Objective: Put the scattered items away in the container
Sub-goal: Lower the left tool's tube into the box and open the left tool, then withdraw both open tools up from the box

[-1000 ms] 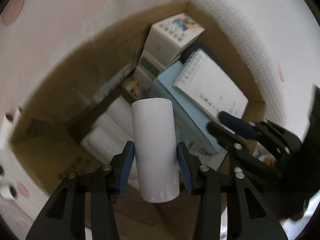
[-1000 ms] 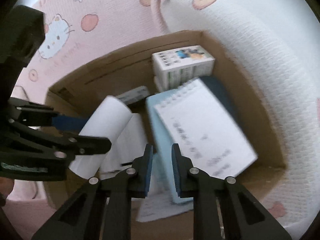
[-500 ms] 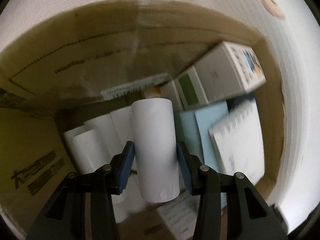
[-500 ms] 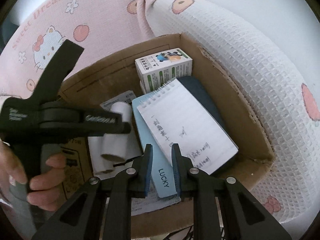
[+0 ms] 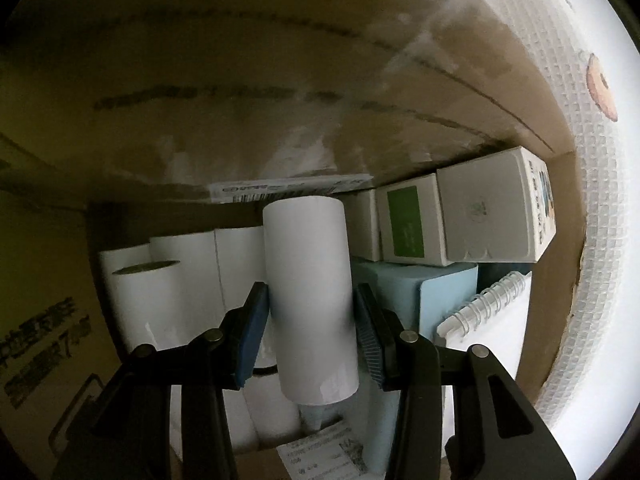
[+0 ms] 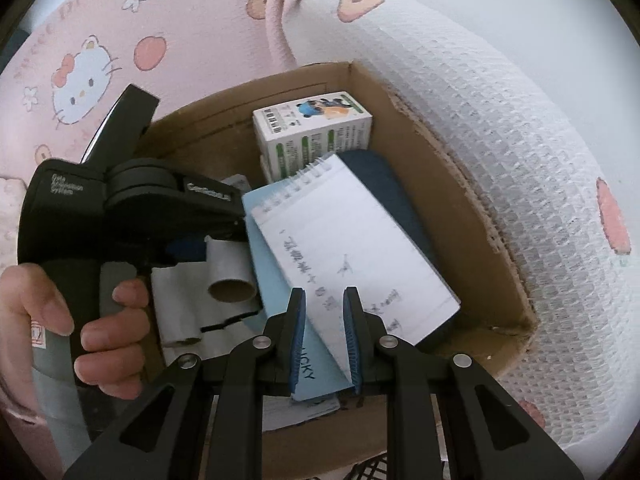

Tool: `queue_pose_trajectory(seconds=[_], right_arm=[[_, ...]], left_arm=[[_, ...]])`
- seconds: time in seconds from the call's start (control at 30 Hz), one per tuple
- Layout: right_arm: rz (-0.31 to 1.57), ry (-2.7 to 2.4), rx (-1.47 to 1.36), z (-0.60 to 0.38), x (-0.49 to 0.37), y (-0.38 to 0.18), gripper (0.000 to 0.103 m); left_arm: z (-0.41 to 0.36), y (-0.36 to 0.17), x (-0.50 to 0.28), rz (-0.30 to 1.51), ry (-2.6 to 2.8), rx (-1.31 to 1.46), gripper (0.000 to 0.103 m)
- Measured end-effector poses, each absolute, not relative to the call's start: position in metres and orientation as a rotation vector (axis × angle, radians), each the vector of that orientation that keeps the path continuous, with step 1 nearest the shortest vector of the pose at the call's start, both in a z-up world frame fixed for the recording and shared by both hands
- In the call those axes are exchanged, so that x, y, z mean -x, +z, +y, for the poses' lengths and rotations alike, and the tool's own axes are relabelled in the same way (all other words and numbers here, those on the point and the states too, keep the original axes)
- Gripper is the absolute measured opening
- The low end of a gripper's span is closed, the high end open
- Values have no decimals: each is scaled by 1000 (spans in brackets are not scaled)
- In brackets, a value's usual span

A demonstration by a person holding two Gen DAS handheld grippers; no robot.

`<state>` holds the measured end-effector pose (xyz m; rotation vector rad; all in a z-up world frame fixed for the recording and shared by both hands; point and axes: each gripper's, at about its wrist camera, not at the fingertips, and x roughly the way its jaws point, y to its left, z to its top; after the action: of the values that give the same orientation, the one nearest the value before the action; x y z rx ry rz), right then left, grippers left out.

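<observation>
Gripping a smooth white paper roll (image 5: 310, 300) inside the cardboard box (image 5: 240, 80).

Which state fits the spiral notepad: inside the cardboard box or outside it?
Inside: the spiral notepad lies on other items within the cardboard box walls.

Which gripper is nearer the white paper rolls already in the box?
Left. The left gripper is down inside the cardboard box, gripping a white roll right beside the paper rolls. The right gripper hangs shut and empty above the spiral notepad.
</observation>
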<state>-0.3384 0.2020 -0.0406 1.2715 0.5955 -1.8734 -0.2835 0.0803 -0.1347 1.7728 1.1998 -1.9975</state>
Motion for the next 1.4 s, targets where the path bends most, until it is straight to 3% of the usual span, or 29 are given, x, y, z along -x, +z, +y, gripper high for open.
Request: queue_pose_trajectory(seconds=[0.27,0.43,0.57,0.7,0.73,0.77,0.8,1.0,1.13,1.2,1.3,1.33,1.37,1.4], right_arm=[[625,-1842,-1267,200,335,-44,17],[663,-1825,-1250,200,334,-45,17],[651,-1824,-1248,202,335,-41,17],[651,-1835,-1235,205,328,-33,17],[653,-1835,-1234,204,328,-33,17],[653,-1835,-1234,204,327,-32,17],[656,-1831,-1235,204,327,-32,17],[667,-1819,-1235,199,324,-31,17],[677,-1830,-1236,200,326,-30,17],[696,-1837,-1241,200,327,-33,17],[706,-1840,-1248,200,327,-35,17],[705,-1834,-1250,200,326,-36,17],[701,-1826,-1251,199,324,-36,17],[696,-1818,-1252,198,323,-36,17]], left_arm=[[77,-136,278,1323,-1988,-1815,47],[82,-135,278,1290,-2000,-1905,47],[92,-139,268,1289,-1965,-2020,24],[96,-137,264,1254,-2007,-2004,19],[96,-138,264,1267,-2001,-1996,14],[96,-139,265,1274,-2003,-1998,0],[98,-140,268,1277,-2008,-2017,0],[109,-152,269,1291,-1969,-2092,0],[101,-125,261,1196,-2089,-1989,1],[93,-110,255,1179,-2105,-1959,5],[88,-95,251,1165,-2124,-1978,25],[89,-88,251,1119,-2142,-1998,40],[89,-82,249,1065,-2148,-2000,47],[89,-74,246,1018,-2167,-1991,47]])
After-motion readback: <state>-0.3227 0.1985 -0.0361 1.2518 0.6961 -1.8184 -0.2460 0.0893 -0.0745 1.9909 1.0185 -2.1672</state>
